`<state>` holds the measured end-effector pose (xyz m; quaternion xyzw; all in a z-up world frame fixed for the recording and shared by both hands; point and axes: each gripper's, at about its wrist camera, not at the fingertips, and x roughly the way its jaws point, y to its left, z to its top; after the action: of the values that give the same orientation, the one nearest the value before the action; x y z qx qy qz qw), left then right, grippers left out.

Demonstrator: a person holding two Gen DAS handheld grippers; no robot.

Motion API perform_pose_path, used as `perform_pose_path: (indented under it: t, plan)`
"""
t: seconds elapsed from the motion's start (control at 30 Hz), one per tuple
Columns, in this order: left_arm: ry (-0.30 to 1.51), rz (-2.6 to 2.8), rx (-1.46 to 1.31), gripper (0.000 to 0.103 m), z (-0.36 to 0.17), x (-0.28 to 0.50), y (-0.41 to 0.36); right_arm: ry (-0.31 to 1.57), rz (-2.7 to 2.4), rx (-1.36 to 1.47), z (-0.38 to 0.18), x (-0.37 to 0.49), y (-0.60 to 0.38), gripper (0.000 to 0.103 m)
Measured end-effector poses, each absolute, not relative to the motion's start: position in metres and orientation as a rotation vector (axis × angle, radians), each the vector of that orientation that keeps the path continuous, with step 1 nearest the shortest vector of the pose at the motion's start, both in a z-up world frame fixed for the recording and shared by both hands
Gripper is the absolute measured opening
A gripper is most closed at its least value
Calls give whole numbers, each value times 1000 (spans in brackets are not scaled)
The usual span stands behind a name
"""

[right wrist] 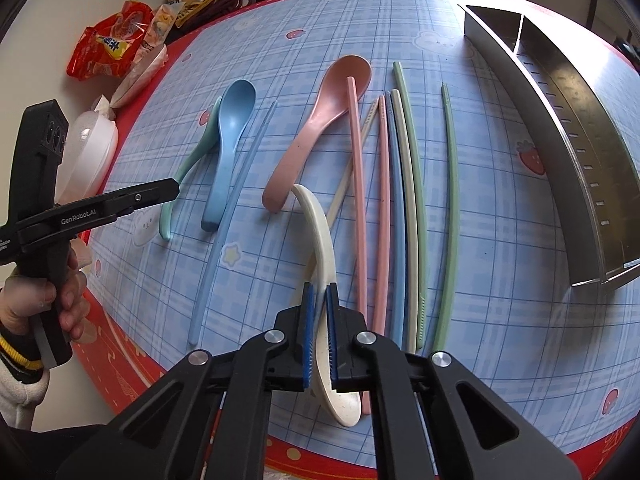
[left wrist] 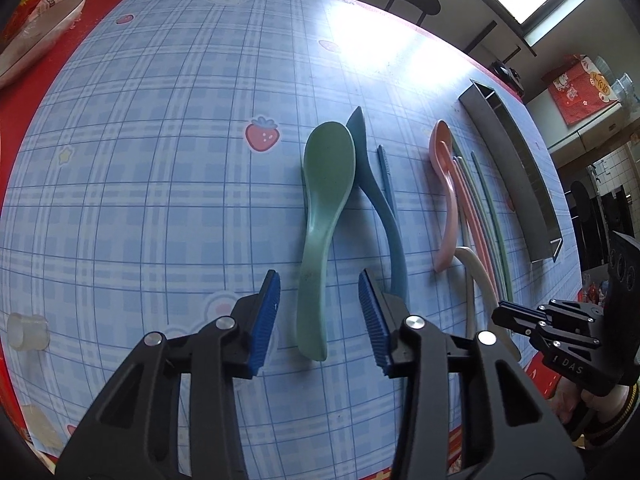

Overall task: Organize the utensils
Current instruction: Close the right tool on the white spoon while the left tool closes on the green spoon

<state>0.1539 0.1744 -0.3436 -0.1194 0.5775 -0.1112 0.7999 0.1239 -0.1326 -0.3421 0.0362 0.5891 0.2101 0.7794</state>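
**Both tools go for spoons at once**

The right tool [right wrist: 319, 292] is clenched on the handle of the cream plastic spoon [right wrist: 320, 240], which lies on the blue checked tabletop [left wrist: 140, 180] with its bowl towards the near edge. The grip sits mid-handle, likely so the spoon will lift level rather than tip.

The left tool [left wrist: 319, 280] straddles the lower handle of the pale green plastic spoon [left wrist: 326, 184]; its blue pads stand clear on either side, so nothing is grasped yet. The dark blue spoon [left wrist: 384, 216] lies just beside the green one, close to the right pad, and could be nudged.

The pink spoon [right wrist: 320, 120] and a row of pastel chopsticks [right wrist: 404, 200] lie alongside. The long steel divided tray [right wrist: 576, 140] waits at the far right, presumably where the utensils belong.
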Motion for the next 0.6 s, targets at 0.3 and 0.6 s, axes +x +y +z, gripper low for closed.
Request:
perform_pose_path:
  t: [0.3, 0.6]
  plan:
    - [1242, -204, -199, 22, -355, 166, 166, 1292, 418, 97, -351, 135, -132, 7]
    - [1241, -197, -203, 16, -357, 150, 165, 1323, 438, 169, -357, 132, -133, 7]
